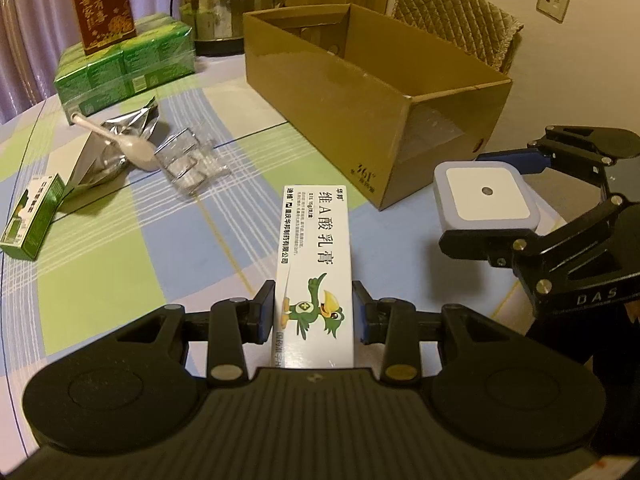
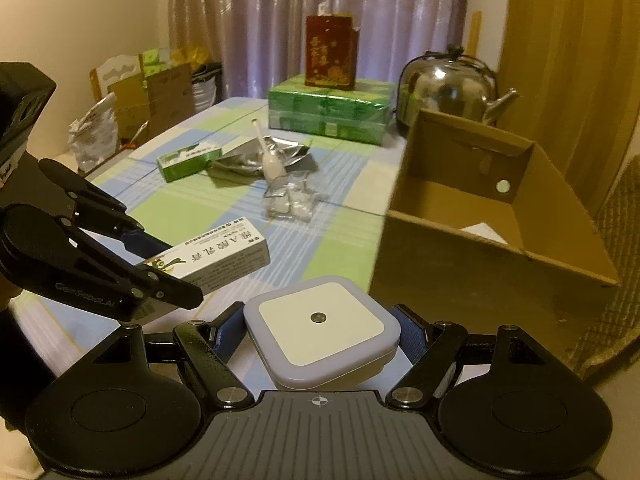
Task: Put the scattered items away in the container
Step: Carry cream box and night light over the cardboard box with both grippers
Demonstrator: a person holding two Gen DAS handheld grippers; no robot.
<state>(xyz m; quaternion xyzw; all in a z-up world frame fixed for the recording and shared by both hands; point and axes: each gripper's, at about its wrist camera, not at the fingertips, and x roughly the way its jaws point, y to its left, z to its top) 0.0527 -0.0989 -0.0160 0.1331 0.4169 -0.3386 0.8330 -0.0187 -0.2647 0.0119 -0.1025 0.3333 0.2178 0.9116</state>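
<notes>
A: What sits around the open brown cardboard box (image 1: 360, 92)?

B: Behind it, a shiny steel kettle (image 1: 228, 0). To its left, a shrink-wrapped stack of green cartons (image 1: 128, 64) with a dark red gift box (image 1: 105, 4) standing on top. On the checked green, blue and white tablecloth (image 1: 120, 272) lie a crumpled silver foil pouch (image 1: 116, 144), a white plastic spoon (image 1: 132, 146) resting on it, a clear plastic blister tray (image 1: 192, 164) and a small green carton (image 1: 30, 216).

A: Anything between the grippers and the box?

B: Only bare cloth; the box's near corner is close ahead.

A: What are they carrying?

B: The left gripper (image 1: 314, 312) is clamped on a long white ointment carton (image 1: 316, 264) with black Chinese print and a green cartoon bird, pointing forward above the table. The right gripper (image 2: 320, 340) pinches a square white night light with a lilac rim (image 2: 322, 330) by two opposite corners, beside the box's front wall. Some white paper lies inside the box.
</notes>
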